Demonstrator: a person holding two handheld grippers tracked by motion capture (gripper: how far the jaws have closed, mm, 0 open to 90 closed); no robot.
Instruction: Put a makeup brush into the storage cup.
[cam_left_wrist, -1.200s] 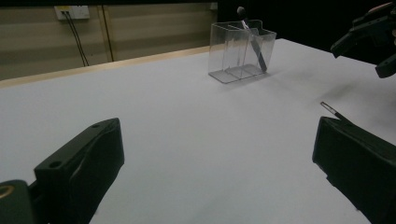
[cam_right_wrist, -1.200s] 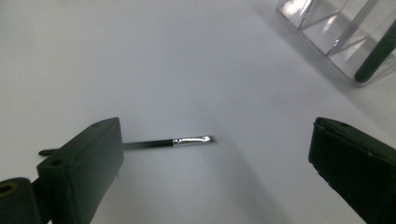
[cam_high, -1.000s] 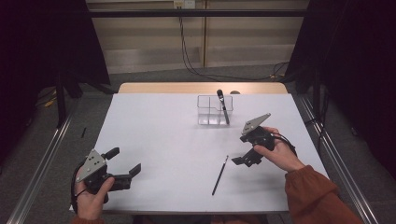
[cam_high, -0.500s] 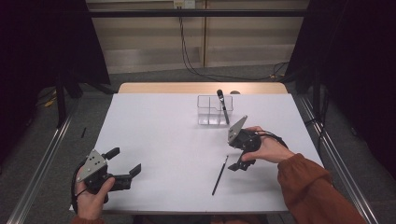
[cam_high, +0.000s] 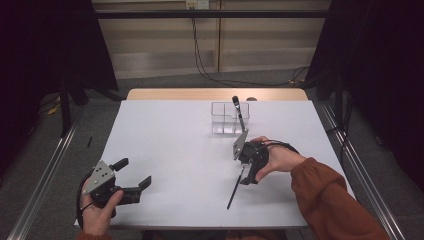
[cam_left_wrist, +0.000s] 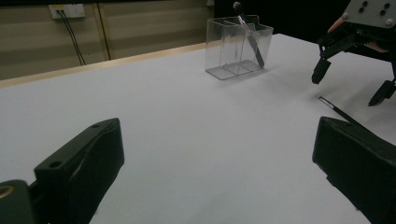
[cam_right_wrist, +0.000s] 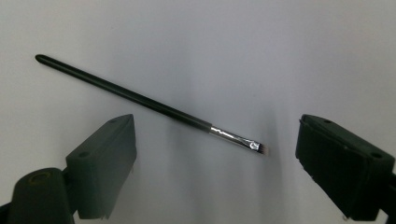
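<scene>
Brush (cam_right_wrist: 154, 106) lies flat on the table (cam_high: 170, 150), untouched between the right gripper's (cam_high: 248, 172) spread jaws, which have just been closing a little. Beyond stands a clear holder (cam_high: 229, 118) with another brush (cam_high: 239, 111); the left gripper (cam_high: 131, 176) rests released, well apart.

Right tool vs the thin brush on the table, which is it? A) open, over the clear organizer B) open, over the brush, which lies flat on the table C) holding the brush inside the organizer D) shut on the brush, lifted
B: in the right gripper view the brush lies flat on the white table, with the right tool open above it, neither jaw touching it.
</scene>
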